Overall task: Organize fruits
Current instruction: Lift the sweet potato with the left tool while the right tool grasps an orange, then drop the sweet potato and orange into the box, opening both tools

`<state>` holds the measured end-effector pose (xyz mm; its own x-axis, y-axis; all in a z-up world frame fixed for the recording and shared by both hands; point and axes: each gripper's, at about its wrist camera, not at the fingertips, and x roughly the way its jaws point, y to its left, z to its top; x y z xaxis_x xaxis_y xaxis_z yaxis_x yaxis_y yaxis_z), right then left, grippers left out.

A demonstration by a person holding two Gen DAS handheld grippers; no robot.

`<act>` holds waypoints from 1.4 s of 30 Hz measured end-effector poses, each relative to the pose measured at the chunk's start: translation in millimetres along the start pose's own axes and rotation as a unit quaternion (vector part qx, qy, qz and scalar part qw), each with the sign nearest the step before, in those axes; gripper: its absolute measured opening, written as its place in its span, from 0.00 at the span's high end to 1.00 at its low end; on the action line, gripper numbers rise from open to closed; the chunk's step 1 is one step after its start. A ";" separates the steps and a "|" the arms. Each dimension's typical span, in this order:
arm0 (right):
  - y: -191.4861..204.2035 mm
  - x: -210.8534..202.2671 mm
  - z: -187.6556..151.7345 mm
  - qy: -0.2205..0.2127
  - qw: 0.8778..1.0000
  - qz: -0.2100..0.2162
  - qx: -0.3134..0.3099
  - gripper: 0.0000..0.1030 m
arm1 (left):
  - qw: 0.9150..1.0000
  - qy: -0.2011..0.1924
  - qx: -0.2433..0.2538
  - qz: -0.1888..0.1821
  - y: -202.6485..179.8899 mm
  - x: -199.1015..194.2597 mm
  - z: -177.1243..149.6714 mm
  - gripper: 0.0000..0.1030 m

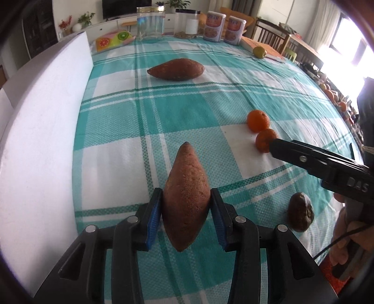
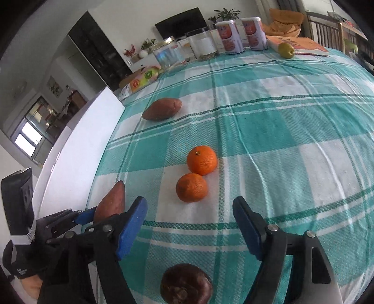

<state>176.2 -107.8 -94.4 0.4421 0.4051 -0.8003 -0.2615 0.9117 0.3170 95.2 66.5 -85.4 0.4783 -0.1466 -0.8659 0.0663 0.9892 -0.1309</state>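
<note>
My left gripper (image 1: 186,205) is shut on a reddish-brown sweet potato (image 1: 187,187), its blue pads pressing both flanks, with the tip pointing away over the checked tablecloth (image 1: 163,112). A second sweet potato (image 1: 176,69) lies farther back. In the right wrist view my right gripper (image 2: 189,224) stands open, with nothing touching its pads. Two oranges (image 2: 202,160) (image 2: 191,190) lie side by side just beyond its fingertips. A dark brown round fruit (image 2: 185,284) sits on the cloth low between its fingers. The held sweet potato (image 2: 111,201) shows at the left.
A white foam board (image 1: 46,117) walls the table's left side. At the back stand a glass jar (image 1: 150,22), a clear canister (image 1: 187,23) and two printed cans (image 1: 213,25). A yellow-green fruit (image 1: 259,52) lies beside a book. Chairs stand beyond the far right.
</note>
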 end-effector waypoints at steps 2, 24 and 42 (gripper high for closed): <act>0.0 12.6 1.5 0.016 1.000 -0.016 0.013 0.35 | 1.000 -0.004 -0.008 -0.008 2.4 -7.0 -5.0 0.60; 132.6 -68.5 -29.1 -0.002 0.976 0.214 -0.045 0.70 | 0.974 -0.130 -0.161 -0.093 100.8 -182.5 -49.0 0.60; 287.0 -32.4 -64.2 -0.002 0.953 0.137 -0.270 0.27 | 0.938 -0.124 -0.268 0.183 200.7 -152.4 -83.7 0.20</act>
<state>31.7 136.3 -10.1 0.2969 0.6236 -0.7232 -0.7701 0.6042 0.2048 -37.7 286.9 -20.2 0.5758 0.2732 -0.7706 -0.5603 0.8183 -0.1286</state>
